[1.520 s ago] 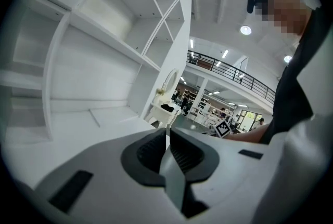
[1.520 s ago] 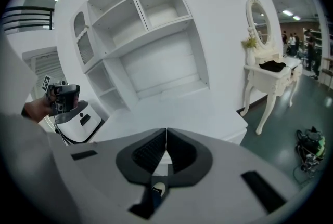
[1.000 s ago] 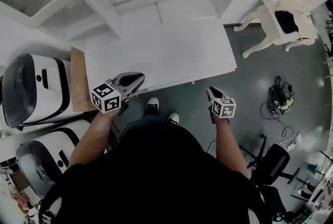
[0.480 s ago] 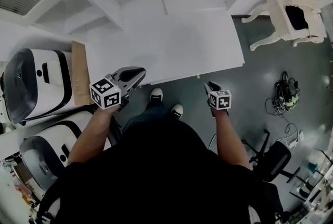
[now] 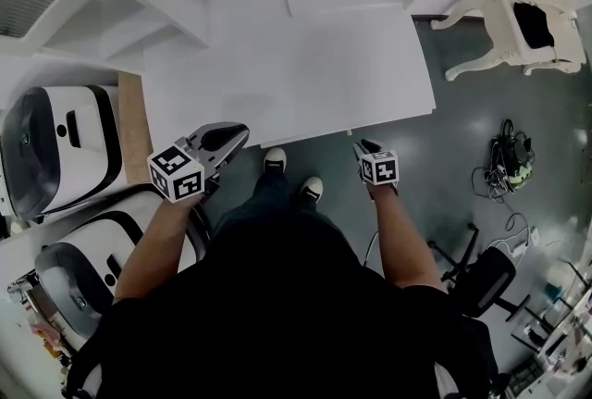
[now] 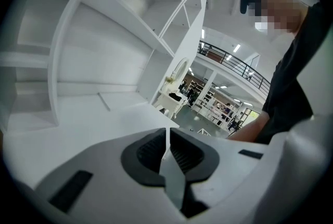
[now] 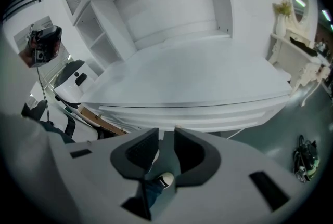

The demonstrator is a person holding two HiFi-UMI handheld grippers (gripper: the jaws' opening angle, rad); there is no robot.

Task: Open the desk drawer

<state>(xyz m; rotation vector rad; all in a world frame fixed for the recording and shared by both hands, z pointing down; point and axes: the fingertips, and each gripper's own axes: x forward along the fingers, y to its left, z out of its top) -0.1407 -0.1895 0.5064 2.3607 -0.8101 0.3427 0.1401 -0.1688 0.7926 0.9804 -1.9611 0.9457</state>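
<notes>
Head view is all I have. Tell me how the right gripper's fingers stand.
Observer: The right gripper has its fingers apart. They have just been opening, and nothing is between them.
Operator: Now the left one.
Observer: The left gripper has its fingers together, holding nothing, and it points out over the desk top.
Operator: Report the desk's front face.
Observer: In the right gripper view the front face lies just past the fingertips. It shows long level seams, and nothing is pulled out.
</notes>
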